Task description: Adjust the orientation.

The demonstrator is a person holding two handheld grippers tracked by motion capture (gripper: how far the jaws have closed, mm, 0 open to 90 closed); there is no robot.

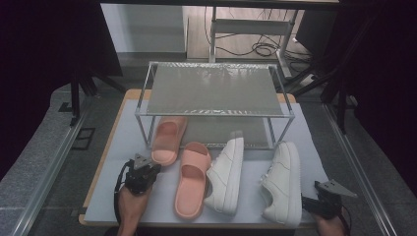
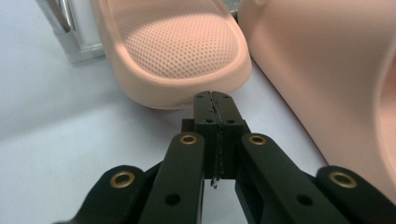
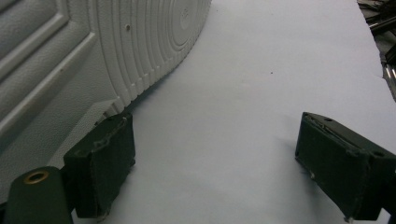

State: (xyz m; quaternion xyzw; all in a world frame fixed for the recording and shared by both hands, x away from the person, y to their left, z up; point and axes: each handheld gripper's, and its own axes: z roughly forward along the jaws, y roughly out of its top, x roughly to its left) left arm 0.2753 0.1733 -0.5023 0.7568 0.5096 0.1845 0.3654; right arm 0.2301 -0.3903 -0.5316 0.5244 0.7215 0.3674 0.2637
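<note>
Near the white mat's (image 1: 123, 132) front-left part, left gripper (image 1: 147, 169) sits fully closed, empty, tips just short of the left pink slide's (image 1: 167, 140) heel; slide's long axis runs toward the rack (image 1: 216, 114). Right gripper (image 1: 314, 202) hangs wide open beside the right white sneaker (image 1: 284, 182).

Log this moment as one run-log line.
left gripper: shut, at pink slide heel | right gripper: open, beside white sneaker | shoe rack: behind

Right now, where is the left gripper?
In the high view, the left gripper is at lower left, jaws shut, at the heel of the left pink slipper, before the rack.
</note>
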